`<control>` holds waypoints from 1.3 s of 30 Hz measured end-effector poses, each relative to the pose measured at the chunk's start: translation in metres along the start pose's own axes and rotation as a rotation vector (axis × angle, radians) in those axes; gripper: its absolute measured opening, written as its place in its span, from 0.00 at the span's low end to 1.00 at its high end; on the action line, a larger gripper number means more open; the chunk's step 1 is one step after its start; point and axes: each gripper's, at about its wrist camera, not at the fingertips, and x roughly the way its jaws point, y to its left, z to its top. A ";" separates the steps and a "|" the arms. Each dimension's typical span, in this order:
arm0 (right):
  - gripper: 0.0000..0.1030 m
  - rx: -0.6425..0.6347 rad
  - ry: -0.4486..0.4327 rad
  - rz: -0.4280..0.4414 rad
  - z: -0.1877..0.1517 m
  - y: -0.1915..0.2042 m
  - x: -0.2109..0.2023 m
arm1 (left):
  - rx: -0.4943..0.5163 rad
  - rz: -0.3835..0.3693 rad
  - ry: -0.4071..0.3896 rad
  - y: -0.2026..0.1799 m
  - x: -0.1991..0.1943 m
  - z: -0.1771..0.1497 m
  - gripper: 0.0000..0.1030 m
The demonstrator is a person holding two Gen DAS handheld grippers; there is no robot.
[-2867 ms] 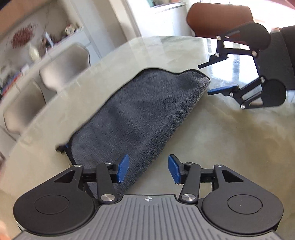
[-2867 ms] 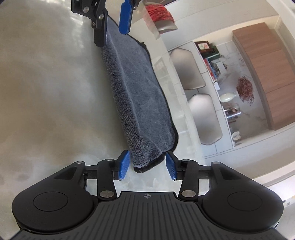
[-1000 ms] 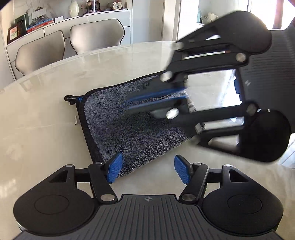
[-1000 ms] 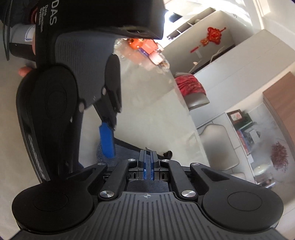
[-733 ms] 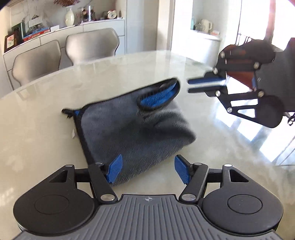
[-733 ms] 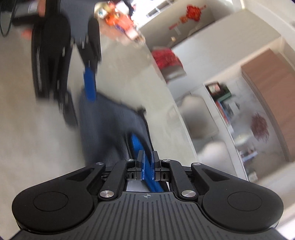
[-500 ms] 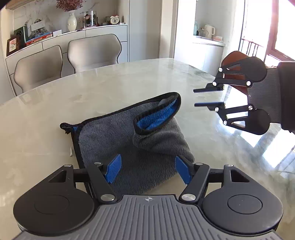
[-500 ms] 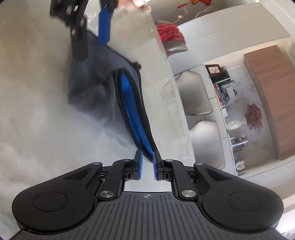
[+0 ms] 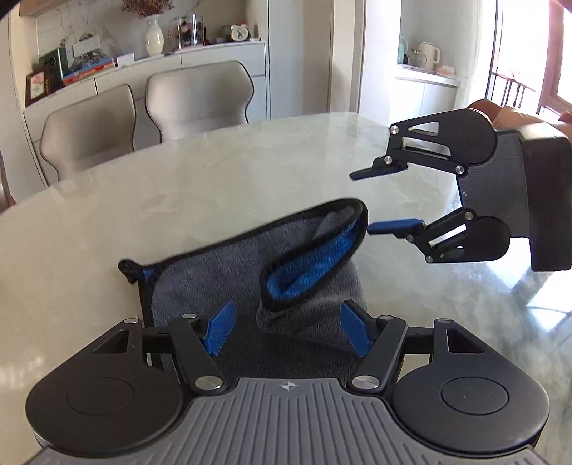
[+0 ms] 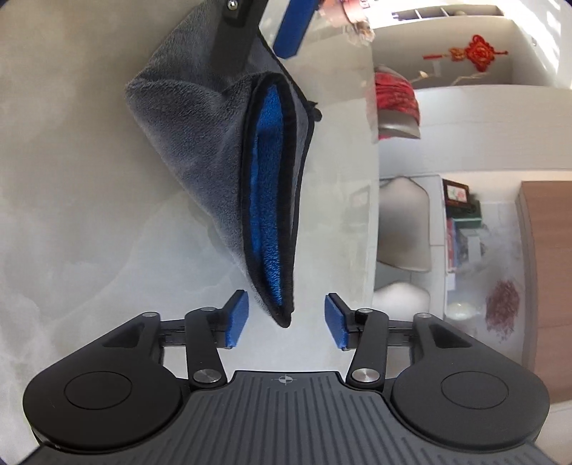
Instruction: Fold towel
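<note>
A grey towel (image 9: pixel 214 275) with black trim and a blue inner side lies folded on the marble table (image 9: pixel 178 186). Its top layer bulges open in a loop that shows the blue lining (image 9: pixel 307 264). My left gripper (image 9: pixel 287 331) is open, its fingers over the towel's near edge. My right gripper (image 9: pixel 388 200) is open to the right of the towel's far corner, just off the cloth. In the right wrist view the towel (image 10: pixel 200 143) runs away from my open right gripper (image 10: pixel 286 322), and its corner tip lies between the fingers without being clamped.
Two beige chairs (image 9: pixel 143 114) stand behind the table's far edge, with a white sideboard (image 9: pixel 161 68) behind them. A brown chair (image 9: pixel 500 111) sits at the right. The left gripper's fingers (image 10: pixel 293 25) show at the top of the right wrist view.
My right gripper carried the towel's end over onto the rest, then opened wide and let it go. It has drawn back to the right. My left gripper has stayed open near the near edge.
</note>
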 end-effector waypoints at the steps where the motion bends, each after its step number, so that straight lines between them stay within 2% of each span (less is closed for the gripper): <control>1: 0.48 0.001 -0.007 0.017 0.000 -0.004 0.000 | 0.009 0.014 0.012 -0.003 0.001 0.003 0.67; 4: 0.48 0.003 -0.037 0.083 0.001 -0.015 -0.001 | 0.018 0.039 0.023 -0.010 0.005 0.010 0.67; 7: 0.46 -0.018 -0.055 0.134 0.001 -0.019 0.000 | 0.027 0.083 0.080 -0.016 0.016 0.012 0.67; 11: 0.39 -0.067 -0.055 0.188 -0.002 -0.011 -0.004 | 0.025 0.120 0.132 -0.016 0.025 0.006 0.67; 17: 0.39 -0.130 -0.078 0.211 -0.008 -0.001 -0.005 | 0.049 0.136 0.111 -0.018 0.024 0.007 0.67; 20: 0.26 -0.120 -0.072 0.214 -0.007 -0.004 0.001 | 0.051 0.136 0.136 -0.022 0.031 0.010 0.65; 22: 0.17 -0.104 -0.074 0.233 -0.006 -0.010 0.003 | 0.033 0.125 0.152 -0.021 0.036 0.009 0.57; 26: 0.12 -0.091 -0.082 0.256 -0.006 -0.018 0.002 | -0.052 0.086 0.170 -0.014 0.040 0.010 0.44; 30: 0.09 -0.073 -0.084 0.273 -0.011 -0.023 0.000 | -0.061 0.056 0.165 -0.012 0.037 0.013 0.20; 34: 0.09 -0.038 -0.084 0.268 -0.016 -0.030 -0.003 | -0.068 0.033 0.155 -0.014 0.028 0.017 0.13; 39: 0.08 -0.002 -0.093 0.248 -0.020 -0.050 -0.013 | -0.130 0.004 0.081 -0.019 -0.003 0.023 0.11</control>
